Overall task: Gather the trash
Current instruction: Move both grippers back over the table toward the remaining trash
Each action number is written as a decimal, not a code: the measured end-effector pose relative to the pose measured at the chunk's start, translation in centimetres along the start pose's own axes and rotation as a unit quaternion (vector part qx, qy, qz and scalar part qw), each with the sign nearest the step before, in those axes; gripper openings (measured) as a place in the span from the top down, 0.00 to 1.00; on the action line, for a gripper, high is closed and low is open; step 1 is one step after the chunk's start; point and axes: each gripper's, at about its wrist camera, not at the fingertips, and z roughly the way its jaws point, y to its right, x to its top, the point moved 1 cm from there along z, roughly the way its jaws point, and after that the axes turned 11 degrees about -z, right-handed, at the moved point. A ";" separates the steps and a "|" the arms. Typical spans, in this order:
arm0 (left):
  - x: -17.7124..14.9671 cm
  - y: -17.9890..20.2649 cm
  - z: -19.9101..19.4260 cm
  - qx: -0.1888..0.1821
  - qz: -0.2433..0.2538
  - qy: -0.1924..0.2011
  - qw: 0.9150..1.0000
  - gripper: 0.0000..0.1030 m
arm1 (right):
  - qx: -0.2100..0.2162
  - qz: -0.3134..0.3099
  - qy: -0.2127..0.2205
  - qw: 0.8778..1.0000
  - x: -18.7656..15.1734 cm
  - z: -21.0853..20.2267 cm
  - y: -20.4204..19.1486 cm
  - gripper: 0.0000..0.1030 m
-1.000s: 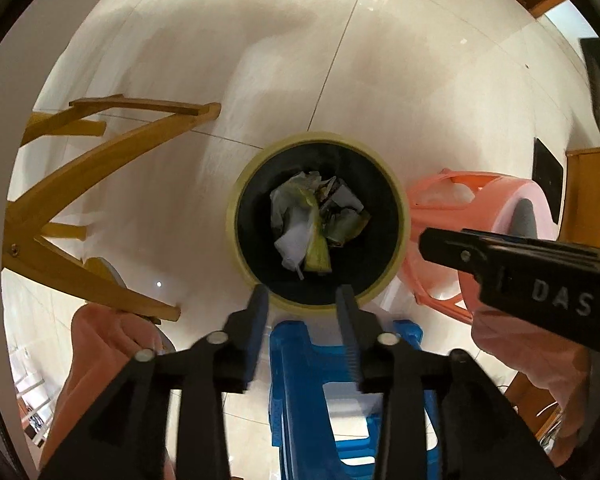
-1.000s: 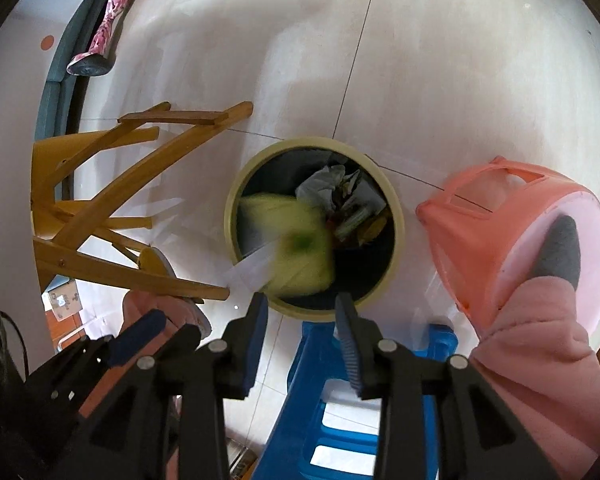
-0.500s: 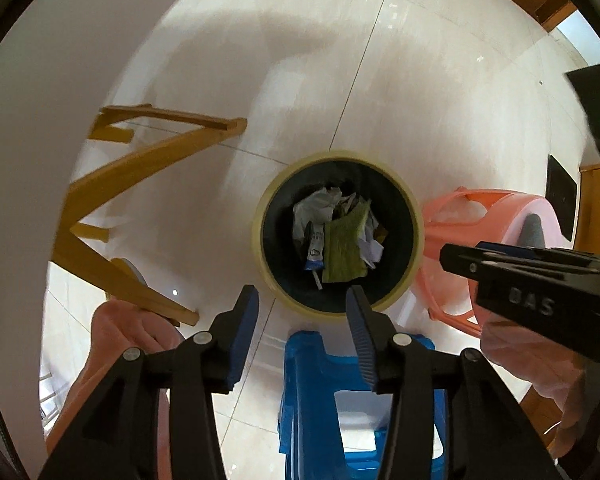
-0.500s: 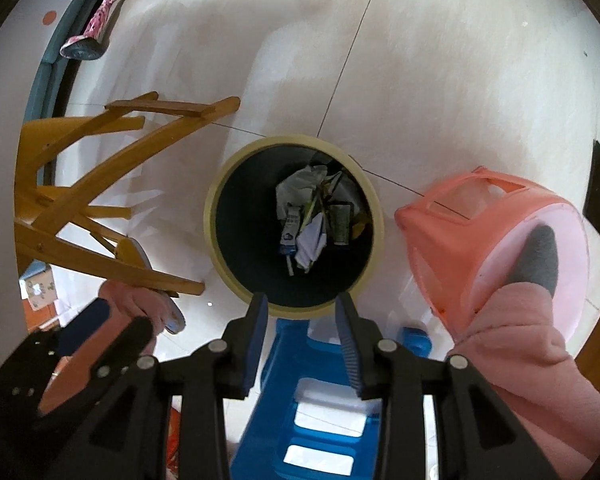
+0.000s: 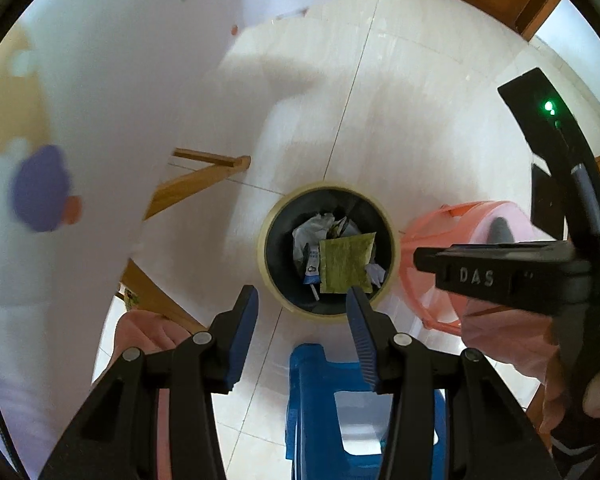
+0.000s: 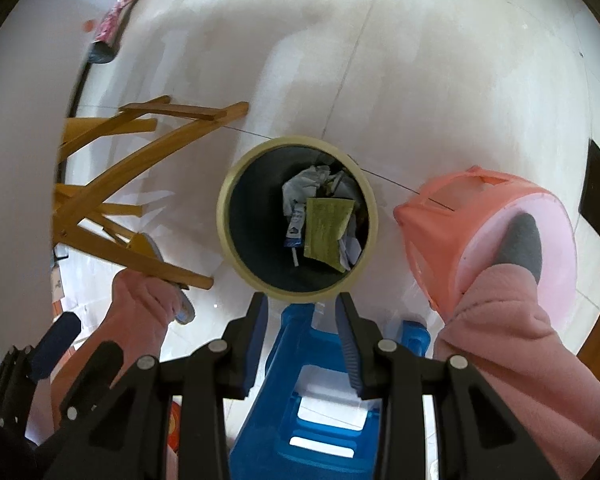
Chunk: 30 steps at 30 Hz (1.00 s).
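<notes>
Both grippers point steeply down at the floor. The left gripper (image 5: 300, 312) has its jaws apart with nothing between them. The right gripper (image 6: 301, 314) is likewise parted and empty. Pink sleeves (image 6: 500, 320) show beside them.

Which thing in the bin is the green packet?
Find the round bin with the cream rim on the pale tiled floor, beside the pink stool. Inside, on top, lies the green packet: flat and square, unlike the crumpled white paper beside it.
</notes>
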 end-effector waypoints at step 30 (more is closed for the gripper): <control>-1.6 -13.8 -18.5 -0.058 -0.119 0.162 0.978 0.53 | 0.030 -0.209 0.213 0.954 -0.2 -18.8 -16.2 0.66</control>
